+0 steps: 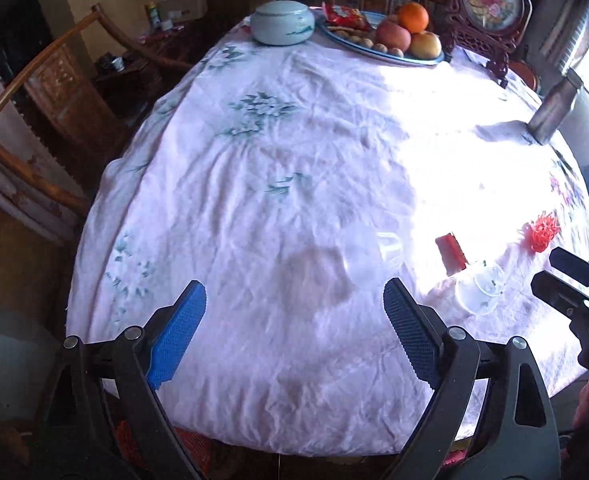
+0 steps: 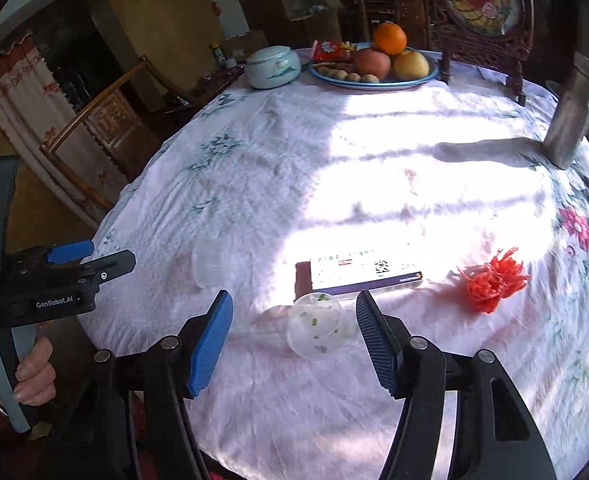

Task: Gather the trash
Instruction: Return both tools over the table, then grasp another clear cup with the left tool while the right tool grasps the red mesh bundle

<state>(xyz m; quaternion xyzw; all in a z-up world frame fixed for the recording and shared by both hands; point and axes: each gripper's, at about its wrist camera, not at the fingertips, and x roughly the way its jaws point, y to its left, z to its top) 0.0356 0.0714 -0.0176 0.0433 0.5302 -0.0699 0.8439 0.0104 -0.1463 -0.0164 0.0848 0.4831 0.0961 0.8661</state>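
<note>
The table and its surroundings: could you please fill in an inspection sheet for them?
Surface: round table under a wrinkled floral cloth, half in sunlight.
Job's things: two clear cups on their sides, flat box, red net.
Clutter: fruit plate, lidded jar, metal flask, framed screen.
Tongs: left tongs open, empty; right tongs open, empty.
Cables: nothing seen.
Surroundings: wooden chair, curtain.
</note>
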